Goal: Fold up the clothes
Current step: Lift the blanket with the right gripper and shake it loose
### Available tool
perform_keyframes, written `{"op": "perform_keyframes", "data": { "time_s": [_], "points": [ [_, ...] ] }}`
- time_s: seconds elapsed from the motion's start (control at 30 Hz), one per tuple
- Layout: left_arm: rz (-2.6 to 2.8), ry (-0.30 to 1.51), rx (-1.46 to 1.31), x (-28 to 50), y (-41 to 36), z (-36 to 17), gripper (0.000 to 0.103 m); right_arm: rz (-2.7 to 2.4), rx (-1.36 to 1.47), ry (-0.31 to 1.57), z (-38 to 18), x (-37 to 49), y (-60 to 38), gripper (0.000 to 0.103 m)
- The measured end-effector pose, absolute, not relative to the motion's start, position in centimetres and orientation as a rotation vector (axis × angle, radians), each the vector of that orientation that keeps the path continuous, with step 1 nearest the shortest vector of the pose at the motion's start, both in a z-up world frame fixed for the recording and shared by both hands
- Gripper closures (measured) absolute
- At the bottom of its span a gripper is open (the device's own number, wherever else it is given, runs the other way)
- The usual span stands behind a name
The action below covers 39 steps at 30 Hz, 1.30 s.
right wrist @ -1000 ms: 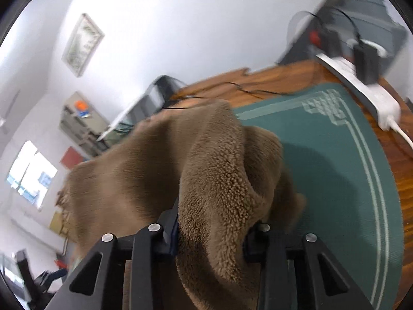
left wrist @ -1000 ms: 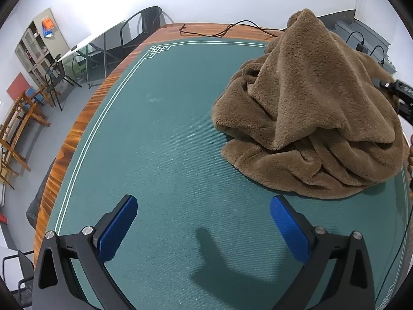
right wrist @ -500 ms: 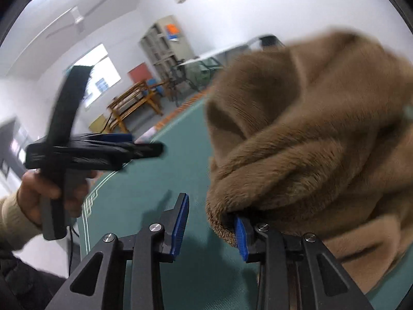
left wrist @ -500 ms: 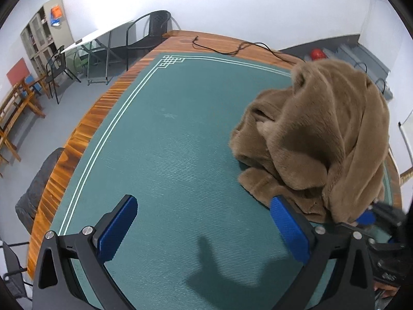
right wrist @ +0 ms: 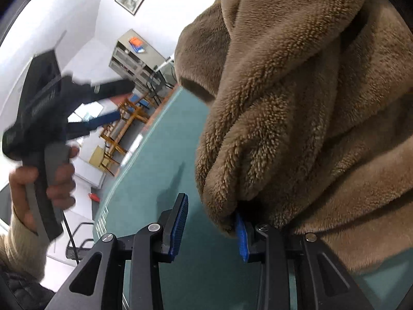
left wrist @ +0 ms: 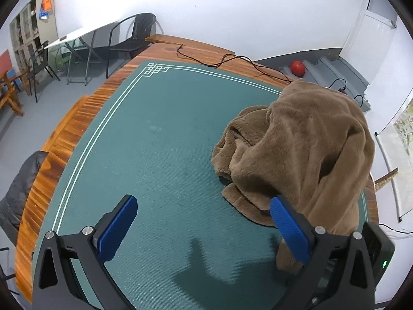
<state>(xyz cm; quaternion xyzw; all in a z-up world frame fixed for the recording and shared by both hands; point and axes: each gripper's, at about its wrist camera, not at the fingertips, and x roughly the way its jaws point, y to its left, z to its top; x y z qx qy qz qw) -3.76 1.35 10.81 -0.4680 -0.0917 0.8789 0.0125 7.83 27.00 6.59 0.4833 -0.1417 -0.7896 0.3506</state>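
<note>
Left wrist view: the left gripper (left wrist: 204,230) is released, its blue-padded fingers (left wrist: 117,228) spread wide over the green table mat (left wrist: 155,142). The crumpled brown fleece garment (left wrist: 304,149) sits heaped at three o'clock, draping against the outer side of the right-hand finger.

Right wrist view: the right gripper (right wrist: 210,228) is also released, jaws parted; fleece hangs over its right-hand pad from one o'clock, not pinched. At nine o'clock a hand (right wrist: 44,178) holds the other gripper, blurred.
</note>
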Motion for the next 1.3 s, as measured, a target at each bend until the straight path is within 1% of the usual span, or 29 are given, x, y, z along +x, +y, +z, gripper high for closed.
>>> {"op": "perform_keyframes", "data": {
  "time_s": [0.07,0.2,0.4,0.43,0.47,0.57,0.73,0.83,0.9,0.93,1.07,1.13,1.2,1.23,1.27,1.3],
  "points": [
    [2.734,-0.302,-1.465,-3.7,0.8,10.5,0.0,-2.072,1.275,-0.36,6.2,8.2,26.9,0.067],
    [2.714,-0.351,-1.484,-3.4,-0.6,9.7,0.0,-2.138,1.295,-0.448,6.6,7.8,28.9,0.067],
    [2.724,-0.407,-1.513,-2.6,-3.2,9.0,0.0,-2.291,1.207,-0.469,10.5,6.5,30.4,0.066],
    [2.727,-0.419,-1.515,-2.5,-3.7,8.9,0.0,-2.313,1.195,-0.473,11.0,6.3,30.5,0.057],
    [2.73,-0.432,-1.518,-2.4,-4.2,8.8,0.0,-2.336,1.179,-0.478,11.6,6.1,30.4,0.052],
    [2.738,-0.47,-1.526,-2.0,-5.6,8.7,0.0,-2.388,1.141,-0.488,13.2,5.7,29.9,0.052],
    [2.763,-0.499,-1.527,-1.3,-8.0,8.6,0.0,-2.542,1.085,-0.436,16.2,4.6,28.0,0.052],
    [2.782,-0.508,-1.535,-0.9,-9.1,8.5,0.0,-2.762,1.101,-0.411,17.4,4.7,28.3,0.052],
    [2.787,-0.514,-1.548,-0.7,-9.6,8.3,0.0,-2.877,1.131,-0.458,18.0,6.1,30.6,0.052],
    [2.79,-0.513,-1.553,-0.6,-9.9,8.3,0.0,-2.922,1.131,-0.501,18.3,7.3,33.8,0.052],
    [2.783,-0.517,-1.546,-0.5,-10.2,8.3,0.0,-3.096,1.057,-0.543,20.8,8.1,37.4,0.052],
    [2.775,-0.502,-1.534,-0.7,-10.0,8.4,0.0,-3.15,0.981,-0.511,22.6,8.4,37.6,0.051],
    [2.76,-0.475,-1.513,-1.2,-9.4,8.9,0.0,-3.175,0.912,-0.481,24.3,8.2,38.0,0.039],
    [2.751,-0.459,-1.501,-1.5,-9.0,9.1,0.0,-3.119,0.924,-0.455,24.5,6.5,38.4,0.024],
    [2.738,-0.448,-1.484,-1.8,-8.5,9.5,0.0,-3.064,0.934,-0.431,24.8,4.8,38.7,0.021],
    [2.724,-0.437,-1.468,-2.0,-8.0,9.9,0.0,-2.997,0.944,-0.431,25.1,2.7,38.9,0.021]
  ]
}}
